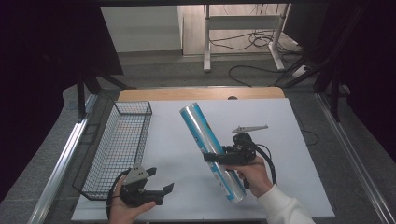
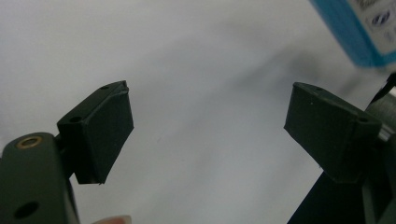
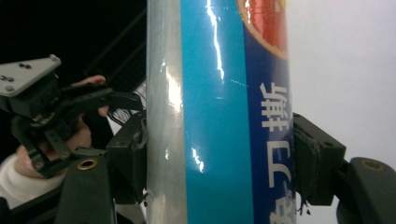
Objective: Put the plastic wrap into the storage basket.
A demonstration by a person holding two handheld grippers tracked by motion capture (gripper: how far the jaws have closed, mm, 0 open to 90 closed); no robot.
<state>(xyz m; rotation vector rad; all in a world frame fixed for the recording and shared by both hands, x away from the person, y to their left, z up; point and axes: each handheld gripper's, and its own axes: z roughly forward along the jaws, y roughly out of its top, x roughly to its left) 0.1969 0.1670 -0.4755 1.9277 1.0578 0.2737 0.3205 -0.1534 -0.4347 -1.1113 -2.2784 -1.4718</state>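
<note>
Tube (image 1: 212,151) clamped crosswise in right hand-held gripper (image 1: 215,157), seemingly mid-length.

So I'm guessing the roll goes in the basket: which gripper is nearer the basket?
Left. The left gripper sits open just beside the basket's near corner; the right gripper, clamped on the roll, is farther off to the right.

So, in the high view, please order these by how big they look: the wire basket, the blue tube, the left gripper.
1. wire basket
2. blue tube, raised off the table in the right gripper, so it may look bigger than it is
3. left gripper
</note>
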